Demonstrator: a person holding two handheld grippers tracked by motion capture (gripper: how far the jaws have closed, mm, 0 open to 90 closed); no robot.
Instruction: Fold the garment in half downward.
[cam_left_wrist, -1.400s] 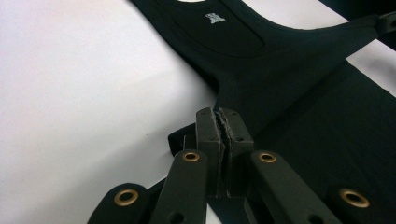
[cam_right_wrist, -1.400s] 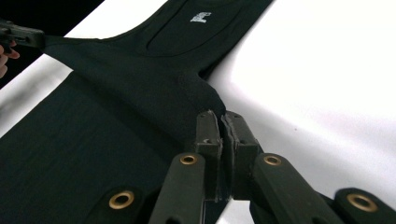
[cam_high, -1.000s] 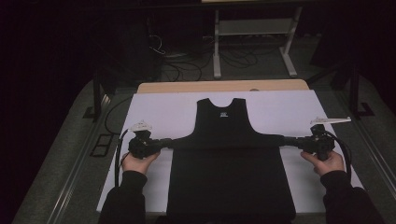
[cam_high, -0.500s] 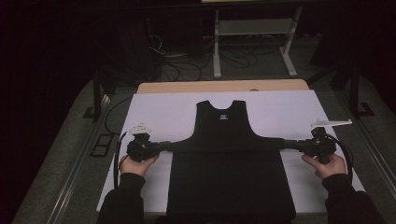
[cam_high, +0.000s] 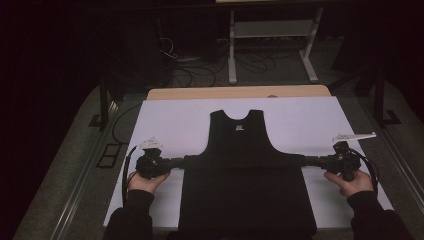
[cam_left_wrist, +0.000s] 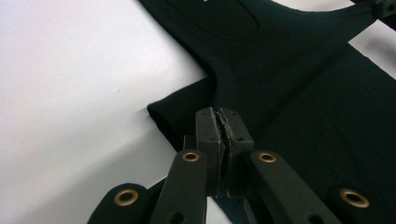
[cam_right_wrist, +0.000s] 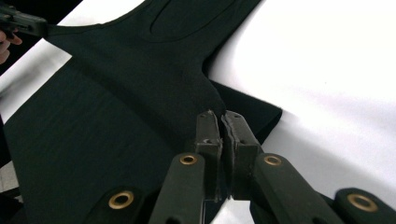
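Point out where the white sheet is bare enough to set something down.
Bare patches on the white sheet: both far corners beside the black garment, above the left gripper and right gripper. The middle is crowded: the garment covers it to the near edge.

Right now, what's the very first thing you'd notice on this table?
A black sleeveless top lying flat in the middle of the white sheet, its neck pointing away from the person. At each side a gripper pinches the cloth: the left gripper on its left edge, the right gripper on its right edge, both jaws shut tight on the fabric.
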